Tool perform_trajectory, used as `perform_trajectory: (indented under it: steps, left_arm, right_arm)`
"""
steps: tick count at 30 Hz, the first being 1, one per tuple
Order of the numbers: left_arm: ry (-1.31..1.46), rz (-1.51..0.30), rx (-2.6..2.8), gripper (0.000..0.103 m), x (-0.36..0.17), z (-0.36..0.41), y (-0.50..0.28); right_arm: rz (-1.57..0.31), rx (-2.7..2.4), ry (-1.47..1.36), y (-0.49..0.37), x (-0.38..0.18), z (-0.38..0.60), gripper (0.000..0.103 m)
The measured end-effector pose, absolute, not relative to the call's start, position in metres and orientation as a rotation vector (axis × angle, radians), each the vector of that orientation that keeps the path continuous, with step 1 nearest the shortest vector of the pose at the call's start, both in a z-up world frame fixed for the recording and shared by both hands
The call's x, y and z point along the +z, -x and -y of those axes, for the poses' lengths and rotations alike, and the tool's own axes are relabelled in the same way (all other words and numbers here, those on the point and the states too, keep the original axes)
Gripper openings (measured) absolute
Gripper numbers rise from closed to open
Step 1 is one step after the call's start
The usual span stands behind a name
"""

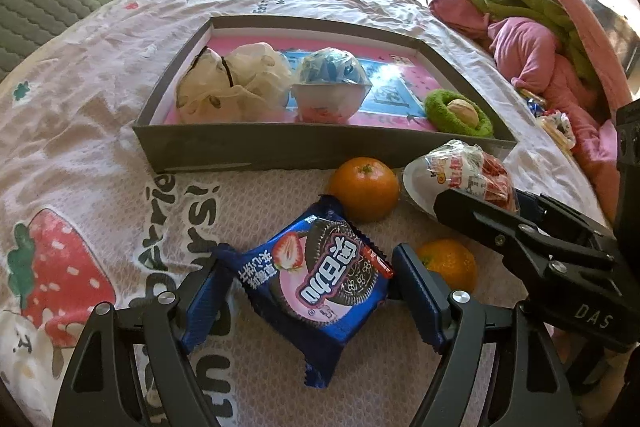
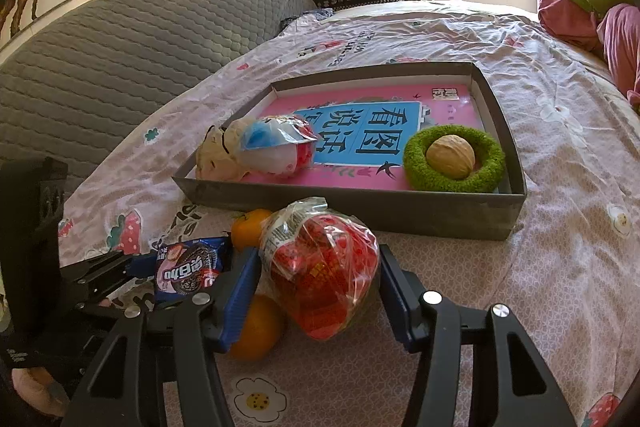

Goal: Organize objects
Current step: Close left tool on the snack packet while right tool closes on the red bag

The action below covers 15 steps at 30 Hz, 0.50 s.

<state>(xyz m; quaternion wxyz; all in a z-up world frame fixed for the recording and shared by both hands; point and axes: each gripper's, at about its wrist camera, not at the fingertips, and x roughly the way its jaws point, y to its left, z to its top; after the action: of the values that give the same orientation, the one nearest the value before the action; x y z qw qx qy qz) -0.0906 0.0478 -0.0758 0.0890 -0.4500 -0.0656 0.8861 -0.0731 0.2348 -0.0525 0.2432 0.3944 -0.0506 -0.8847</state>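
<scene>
My left gripper (image 1: 310, 291) is shut on a blue cookie packet (image 1: 320, 275), its pads against the packet's two sides. In the right wrist view, my right gripper (image 2: 316, 287) stands open around a clear bag of red snacks (image 2: 324, 267); the left pad touches the bag, the right pad sits just beside it. Two oranges (image 1: 364, 189) (image 1: 450, 263) lie on the bedsheet by both items. Behind them a grey box (image 2: 400, 211) holds a pink book, a walnut (image 2: 450, 157) in a green ring, a wrapped jelly cup (image 2: 276, 147) and a cream bag (image 2: 216, 155).
All of this rests on a bed with a strawberry-print sheet (image 1: 80, 107). Pink and green bedding (image 1: 532, 43) is piled at the right, with a few small wrapped snacks (image 1: 556, 123) beside it. A grey quilted headboard (image 2: 120, 47) rises on the left.
</scene>
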Motion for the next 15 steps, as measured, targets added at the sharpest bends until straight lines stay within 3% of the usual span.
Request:
perform_trajectory:
  steps: [4, 8, 15]
  left_arm:
    - [1.323, 0.197, 2.637, 0.079, -0.0758, -0.0477, 0.0895]
    - [1.301, 0.166, 2.631, 0.067, -0.0722, -0.051, 0.0848]
    - [1.286, 0.181, 2.614, 0.064, -0.0697, -0.048, 0.0817]
  right_arm:
    - [0.146, -2.421, -1.073, 0.0727, -0.0524, -0.2362, 0.057]
    - [0.15, -2.421, -1.059, 0.0716, -0.0501, -0.2376, 0.056]
    - [0.159, -2.426, -1.032, 0.0702, -0.0447, -0.2407, 0.056]
